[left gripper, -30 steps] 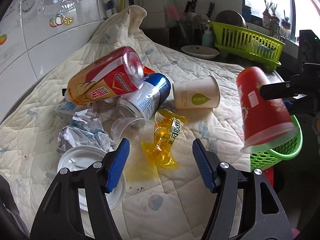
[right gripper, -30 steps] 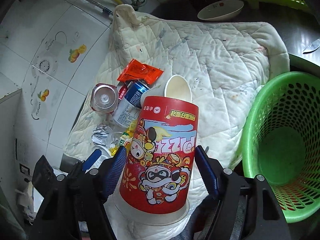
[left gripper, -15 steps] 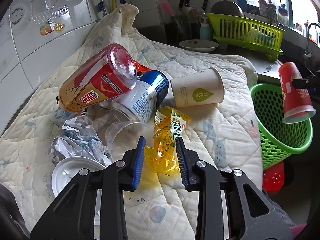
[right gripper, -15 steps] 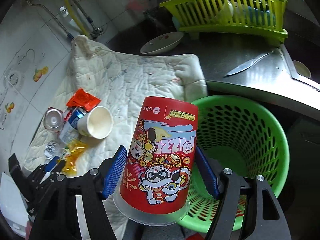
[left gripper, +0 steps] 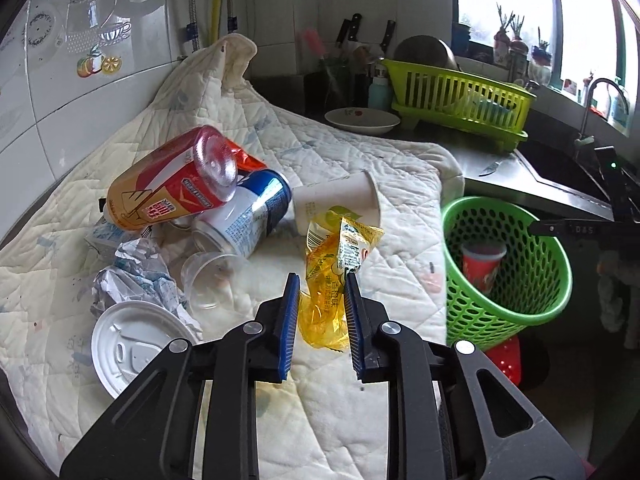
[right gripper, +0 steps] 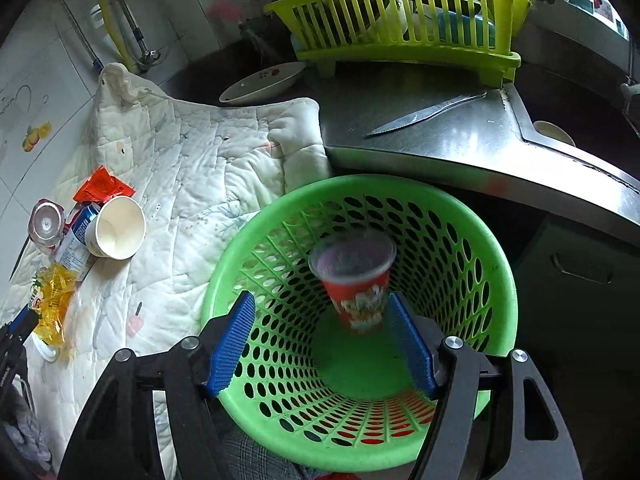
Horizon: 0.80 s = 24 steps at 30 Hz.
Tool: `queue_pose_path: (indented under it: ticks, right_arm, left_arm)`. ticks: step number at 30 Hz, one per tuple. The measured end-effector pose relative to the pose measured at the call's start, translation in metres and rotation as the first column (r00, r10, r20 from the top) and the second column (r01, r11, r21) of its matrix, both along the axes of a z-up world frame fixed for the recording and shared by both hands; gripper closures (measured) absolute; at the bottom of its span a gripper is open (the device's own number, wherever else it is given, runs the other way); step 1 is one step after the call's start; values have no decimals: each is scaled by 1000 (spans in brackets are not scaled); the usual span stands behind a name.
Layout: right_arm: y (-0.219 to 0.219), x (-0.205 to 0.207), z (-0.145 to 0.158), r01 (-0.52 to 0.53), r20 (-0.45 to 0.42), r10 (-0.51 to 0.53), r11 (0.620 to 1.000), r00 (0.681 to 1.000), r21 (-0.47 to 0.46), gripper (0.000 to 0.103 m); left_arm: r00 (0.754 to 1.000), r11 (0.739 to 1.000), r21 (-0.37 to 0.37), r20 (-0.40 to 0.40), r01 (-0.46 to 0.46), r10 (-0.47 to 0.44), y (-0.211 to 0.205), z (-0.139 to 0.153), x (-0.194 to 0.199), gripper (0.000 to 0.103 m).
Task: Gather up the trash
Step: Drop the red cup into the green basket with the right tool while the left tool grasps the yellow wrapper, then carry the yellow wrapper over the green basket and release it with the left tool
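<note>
My left gripper (left gripper: pixel 322 316) is shut on the yellow snack wrapper (left gripper: pixel 336 264) and holds it just above the quilted cloth (left gripper: pixel 352 160). The wrapper also shows in the right wrist view (right gripper: pixel 52 296). My right gripper (right gripper: pixel 320 344) is open over the green basket (right gripper: pixel 500 272). The red cup (right gripper: pixel 356 280) is blurred inside the basket, free of the fingers. It shows in the left wrist view (left gripper: pixel 482 264) inside the basket (left gripper: pixel 552 280). A red bottle (left gripper: pixel 172 188), a blue can (left gripper: pixel 252 212) and a paper cup (left gripper: pixel 340 200) lie on the cloth.
Crumpled paper (left gripper: pixel 136 276), a clear cup (left gripper: pixel 208 280) and a white lid (left gripper: pixel 132 348) lie at the left. A knife (right gripper: pixel 424 114), a bowl (right gripper: pixel 264 82) and a yellow-green dish rack (right gripper: pixel 400 20) are on the steel counter (right gripper: pixel 460 148).
My right gripper has opened and let the red cup go into the basket. My left gripper has closed on the yellow wrapper and raised it off the cloth.
</note>
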State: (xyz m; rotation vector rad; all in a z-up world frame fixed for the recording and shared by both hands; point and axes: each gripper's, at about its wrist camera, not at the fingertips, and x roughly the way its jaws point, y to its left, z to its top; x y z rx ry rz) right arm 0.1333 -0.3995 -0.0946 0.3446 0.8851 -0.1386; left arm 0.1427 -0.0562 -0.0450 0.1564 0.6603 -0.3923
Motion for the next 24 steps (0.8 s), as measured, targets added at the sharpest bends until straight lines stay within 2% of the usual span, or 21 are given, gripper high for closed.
queue_pose_path:
  ticks: [4, 14, 16, 24]
  right_arm:
    - [-1, -14, 8, 10, 30, -9, 999, 1000, -31, 36]
    - [-4, -53, 26, 28, 103, -11, 986, 995, -163, 21]
    - [-4, -61, 27, 30, 111, -10, 983, 994, -183, 21]
    - [-20, -87, 33, 53, 134, -29, 983, 991, -177, 21]
  left_arm:
    - [998, 998, -28, 6, 55, -55, -21, 8, -9, 81]
    - [983, 982, -69, -25, 178, -180, -87, 7, -17, 81]
    - [979, 978, -64, -34, 201, -203, -104, 4, -17, 81]
    - [962, 966, -44, -88, 256, -259, -165, -15, -6, 81]
